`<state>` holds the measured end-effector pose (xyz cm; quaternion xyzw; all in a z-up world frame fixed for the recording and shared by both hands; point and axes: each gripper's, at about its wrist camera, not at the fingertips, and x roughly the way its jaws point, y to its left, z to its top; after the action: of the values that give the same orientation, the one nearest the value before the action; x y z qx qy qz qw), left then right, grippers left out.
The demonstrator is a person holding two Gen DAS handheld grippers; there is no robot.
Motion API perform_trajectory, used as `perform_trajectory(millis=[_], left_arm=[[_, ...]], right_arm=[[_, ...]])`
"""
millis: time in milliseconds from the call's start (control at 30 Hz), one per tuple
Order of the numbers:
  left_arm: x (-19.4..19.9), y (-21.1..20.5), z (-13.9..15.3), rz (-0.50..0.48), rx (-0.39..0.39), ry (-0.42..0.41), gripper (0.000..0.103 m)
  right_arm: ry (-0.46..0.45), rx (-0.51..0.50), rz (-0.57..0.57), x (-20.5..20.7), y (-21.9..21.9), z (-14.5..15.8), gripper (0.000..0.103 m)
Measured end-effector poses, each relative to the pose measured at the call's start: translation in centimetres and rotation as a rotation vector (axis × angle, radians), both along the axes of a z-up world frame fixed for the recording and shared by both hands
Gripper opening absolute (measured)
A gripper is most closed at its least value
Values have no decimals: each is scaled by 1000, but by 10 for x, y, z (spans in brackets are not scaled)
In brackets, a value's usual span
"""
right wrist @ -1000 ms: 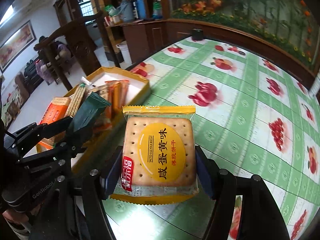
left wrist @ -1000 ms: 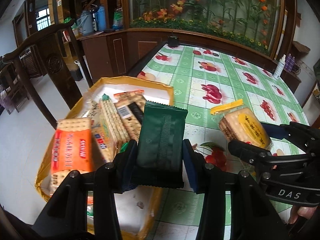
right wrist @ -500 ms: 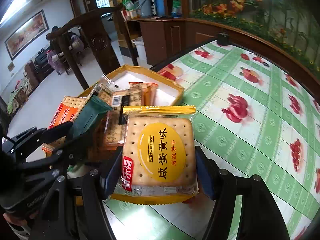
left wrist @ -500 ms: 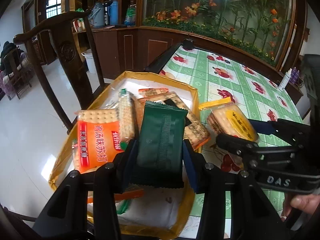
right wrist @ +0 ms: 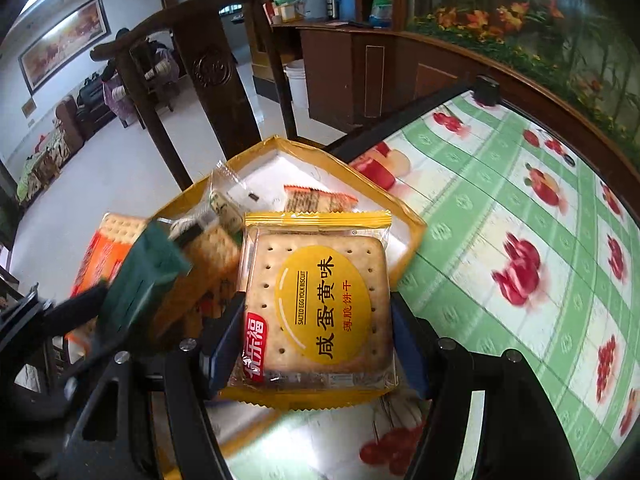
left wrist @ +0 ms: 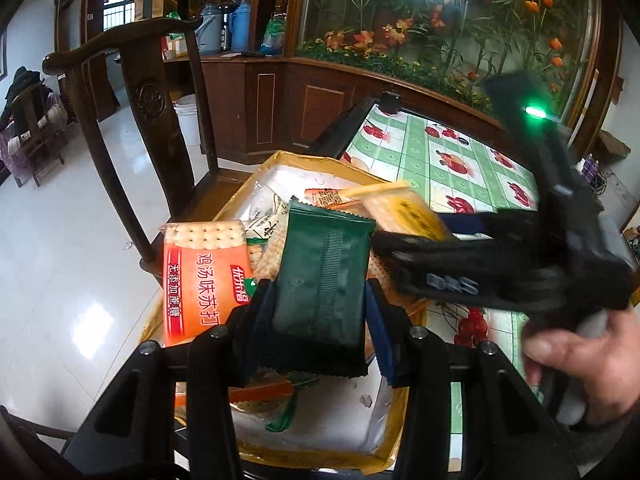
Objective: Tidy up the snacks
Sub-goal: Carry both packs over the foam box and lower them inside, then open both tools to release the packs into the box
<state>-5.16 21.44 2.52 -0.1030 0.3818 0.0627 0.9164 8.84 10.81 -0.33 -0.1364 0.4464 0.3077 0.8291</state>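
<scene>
My left gripper (left wrist: 320,308) is shut on a dark green snack packet (left wrist: 320,276) and holds it above the yellow-rimmed box (left wrist: 312,164) of snacks. My right gripper (right wrist: 316,344) is shut on a yellow salted egg yolk biscuit pack (right wrist: 320,304), held over the box's near right edge (right wrist: 416,236). The right gripper and its biscuit pack (left wrist: 404,212) also show in the left wrist view, just right of the green packet. An orange cracker pack (left wrist: 200,276) stands in the box at the left, with several other packets behind it.
The box sits at the corner of a table with a green checked fruit-print cloth (right wrist: 520,208). A dark wooden chair (left wrist: 152,120) stands close behind the box. A wooden cabinet (left wrist: 320,96) with a flower panel runs along the far side.
Both grippers have moved left with their packets, from above the tablecloth to above the box. The right gripper has come close beside the left one.
</scene>
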Motion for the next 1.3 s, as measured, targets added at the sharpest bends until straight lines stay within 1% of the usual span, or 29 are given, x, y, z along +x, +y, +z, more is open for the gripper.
perform_trajectory(millis=[100,233,333,433,500,567,600,633,667,700,733,767,800,900,967,1067,1167,1200,1300], left_arm=[[-2,0,-4,-9,5,7,46],[-4,-1,-10,-45,-22,31,46],[-1,-6,-14,-54,-10,43,46],[3,-11,-20,-65,-35,59,46],[5,-15,-23,-67,-34,65,46],[5,-17,-24,-58,-29,64,47],[6,-18,-26,-59,-26,68,49],[6,-18,-27,-63,-23,68,51],[7,-19,-28,-65,-22,67,56],[7,-21,-28,-66,-22,65,65],[6,-23,-28,-70,-25,56,69],[5,-24,-27,-69,-25,48,76],[3,-26,-27,-65,-19,38,79],[-3,-31,-25,-53,17,23,83],[-6,-34,-24,-48,21,19,83],[-10,-40,-22,-36,22,10,84],[-12,-48,-20,-28,43,-3,85],[-13,-52,-21,-28,49,-3,85],[-15,-60,-22,-33,58,0,85]], right_arm=[[-1,-18,26,9,21,-5,68],[2,-35,34,28,40,-4,68],[6,-60,46,39,54,-5,68],[12,-67,66,44,68,-8,69],[8,-65,71,47,74,-12,73],[11,-72,69,49,77,-14,75],[14,-63,65,50,76,-13,76],[23,-47,52,50,72,-12,78],[29,-32,40,50,68,-11,79],[35,-14,26,49,62,-9,79],[39,0,13,48,58,-8,79],[39,9,4,46,52,-6,79],[33,18,0,43,47,-4,79],[24,38,-19,38,33,2,80],[17,50,-35,33,22,7,80],[-9,73,-61,23,0,16,80],[-57,98,-91,7,-26,25,80],[-75,106,-110,0,-38,28,82],[-92,126,-163,-9,-64,28,82]])
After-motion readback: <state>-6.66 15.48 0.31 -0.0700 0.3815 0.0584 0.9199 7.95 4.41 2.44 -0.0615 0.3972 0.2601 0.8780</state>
